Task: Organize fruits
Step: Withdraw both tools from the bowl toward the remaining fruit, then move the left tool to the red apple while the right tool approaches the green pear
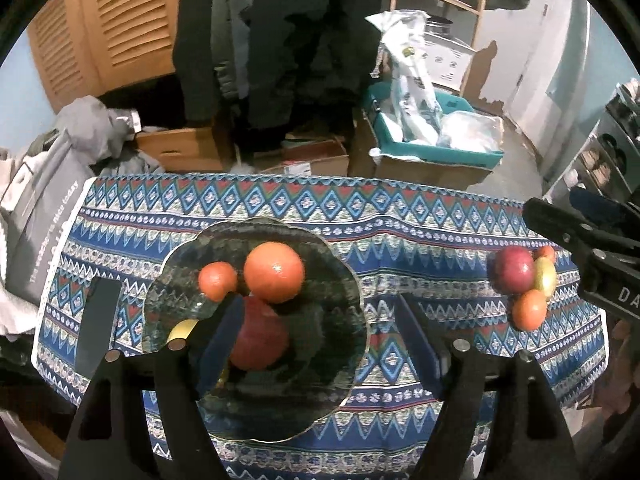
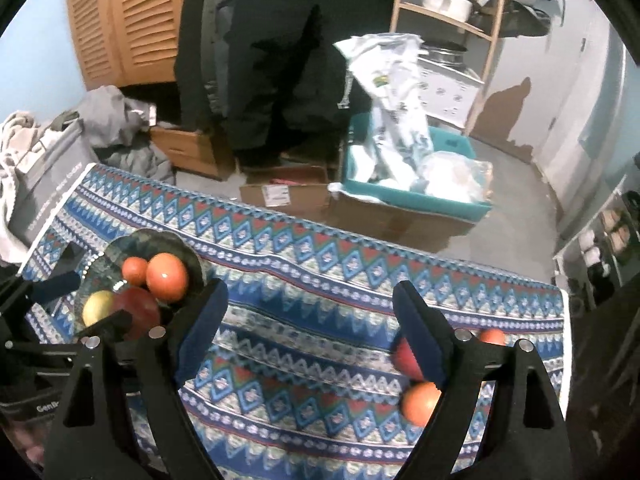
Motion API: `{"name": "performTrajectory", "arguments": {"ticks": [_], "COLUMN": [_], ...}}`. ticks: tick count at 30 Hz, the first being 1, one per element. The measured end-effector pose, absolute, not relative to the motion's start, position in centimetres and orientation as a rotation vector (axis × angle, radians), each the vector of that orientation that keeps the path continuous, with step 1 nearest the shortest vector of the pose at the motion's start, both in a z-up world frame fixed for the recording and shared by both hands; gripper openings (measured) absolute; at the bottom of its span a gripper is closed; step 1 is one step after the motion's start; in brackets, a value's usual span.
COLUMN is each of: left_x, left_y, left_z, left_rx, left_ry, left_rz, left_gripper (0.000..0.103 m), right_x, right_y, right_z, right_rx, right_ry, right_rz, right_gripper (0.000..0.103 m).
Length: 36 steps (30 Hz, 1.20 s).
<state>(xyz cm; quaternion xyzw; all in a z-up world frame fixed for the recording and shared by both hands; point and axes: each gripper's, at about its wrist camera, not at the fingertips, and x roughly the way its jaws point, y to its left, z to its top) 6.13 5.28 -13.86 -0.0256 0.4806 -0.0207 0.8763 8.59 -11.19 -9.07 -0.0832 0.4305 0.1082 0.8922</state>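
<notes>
I see the tablecloth bare between the plate near its left edge and four loose fruits near the right edge. My left gripper hovers over the plate's fruit, jaws apart, empty. My right gripper is wide, empty, over open cloth.

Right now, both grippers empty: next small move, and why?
Probably lower the open right gripper onto the near orange in the loose cluster by the red apple. Those fruits lie on the tablecloth while the glass plate already holds four.
</notes>
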Motion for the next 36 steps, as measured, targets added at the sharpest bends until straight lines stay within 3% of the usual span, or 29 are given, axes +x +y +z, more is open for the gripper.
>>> {"name": "performTrajectory", "arguments": {"ticks": [36], "left_x": [6.8], "left_y": [-8.5], "left_z": [-11.8], "left_rx": [0.072], "left_ry": [0.957], "left_rz": [-0.209], "left_gripper": [0.081], "right_x": [4.2], "right_y": [-29.8], "right_z": [-8.4], "right_rx": [0.025], "right_ry": [0.837], "right_rz": [-0.057], "right_gripper": [0.087]}}
